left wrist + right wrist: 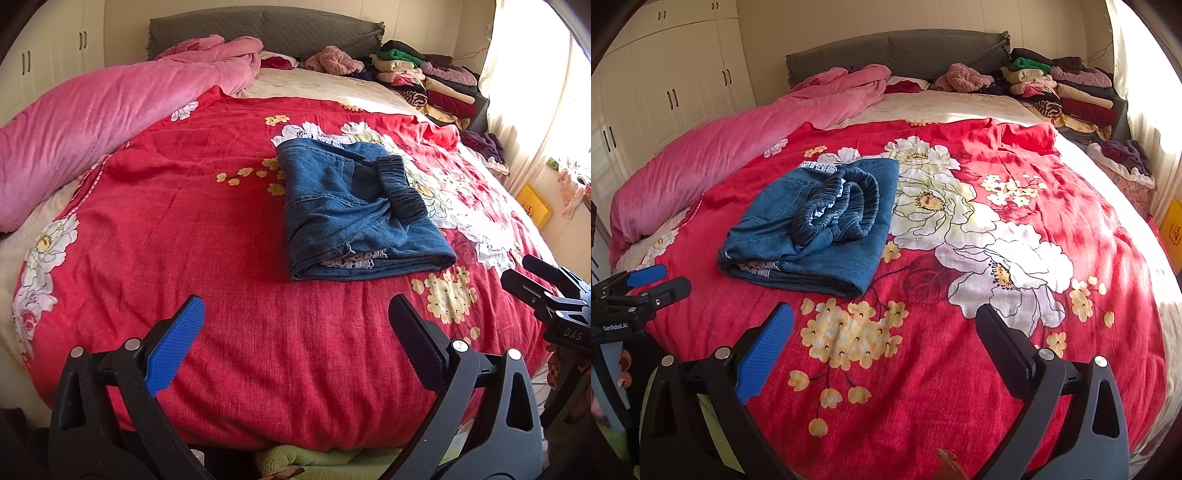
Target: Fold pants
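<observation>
Left wrist view first: the left gripper [297, 325] hangs over the near edge of the bed with its jaws spread wide and nothing between them, one finger faced with a ribbed blue pad [177, 343], the other with a dark textured pad. Right wrist view shows the right gripper [884, 332] released in the same way, jaws wide apart above the cloth and clear of any fabric. Each tool also appears at the edge of the other's picture, the right one at the far right of the left view, the left one at the far left of the right view. Beyond both sets of tips lies the pants [354, 210], blue denim folded into a thick, roughly rectangular bundle, its dark gathered elastic waistband [838, 205] curled on top and a strip of white lace showing at the near folded edge. The bundle rests on a red bedspread [207, 206], a coarse woven cloth printed with large white blooms and small yellow flowers. Along the left side of the bed runs a plush pink quilt [85, 122], rolled into a long soft mass. At the head stands a grey quilted headboard [897, 51], and near it on the right sits a stack of folded clothes [1056, 88] in mixed colours. Cream wardrobe doors [668, 85] with dark handles line the left wall.
</observation>
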Demonstrator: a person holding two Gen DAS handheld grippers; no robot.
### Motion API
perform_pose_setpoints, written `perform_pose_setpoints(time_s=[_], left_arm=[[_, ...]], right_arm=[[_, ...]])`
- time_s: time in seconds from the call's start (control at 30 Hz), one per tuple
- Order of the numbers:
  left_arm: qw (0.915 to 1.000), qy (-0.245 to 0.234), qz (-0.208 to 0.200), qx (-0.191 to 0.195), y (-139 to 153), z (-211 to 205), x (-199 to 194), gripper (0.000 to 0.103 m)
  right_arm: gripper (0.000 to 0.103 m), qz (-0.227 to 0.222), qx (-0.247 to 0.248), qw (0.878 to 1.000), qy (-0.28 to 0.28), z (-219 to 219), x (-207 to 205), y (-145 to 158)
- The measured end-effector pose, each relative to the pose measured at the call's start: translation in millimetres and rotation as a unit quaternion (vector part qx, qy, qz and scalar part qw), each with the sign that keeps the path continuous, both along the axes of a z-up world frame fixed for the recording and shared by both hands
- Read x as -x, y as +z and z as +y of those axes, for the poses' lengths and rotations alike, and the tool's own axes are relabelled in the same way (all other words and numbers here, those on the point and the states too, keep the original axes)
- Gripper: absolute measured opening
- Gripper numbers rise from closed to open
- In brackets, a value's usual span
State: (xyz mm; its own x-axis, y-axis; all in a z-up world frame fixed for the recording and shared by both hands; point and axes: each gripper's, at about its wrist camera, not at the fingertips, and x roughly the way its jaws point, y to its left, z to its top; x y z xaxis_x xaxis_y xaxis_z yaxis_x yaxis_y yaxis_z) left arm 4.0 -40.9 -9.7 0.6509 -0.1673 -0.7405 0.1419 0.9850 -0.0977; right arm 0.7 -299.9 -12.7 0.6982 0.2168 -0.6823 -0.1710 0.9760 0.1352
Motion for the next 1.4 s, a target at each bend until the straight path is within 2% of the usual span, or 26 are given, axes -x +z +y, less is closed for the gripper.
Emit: perform_pose_setpoints(time_s=[1.4], left_arm=[[1.0000,0.002,0.002,-0.005,-0.9,1.5,0.1,0.094]], right_arm=[[0.098,0.002,0.002,1.000,-0.004,-5.1,-2.2,-2.7]])
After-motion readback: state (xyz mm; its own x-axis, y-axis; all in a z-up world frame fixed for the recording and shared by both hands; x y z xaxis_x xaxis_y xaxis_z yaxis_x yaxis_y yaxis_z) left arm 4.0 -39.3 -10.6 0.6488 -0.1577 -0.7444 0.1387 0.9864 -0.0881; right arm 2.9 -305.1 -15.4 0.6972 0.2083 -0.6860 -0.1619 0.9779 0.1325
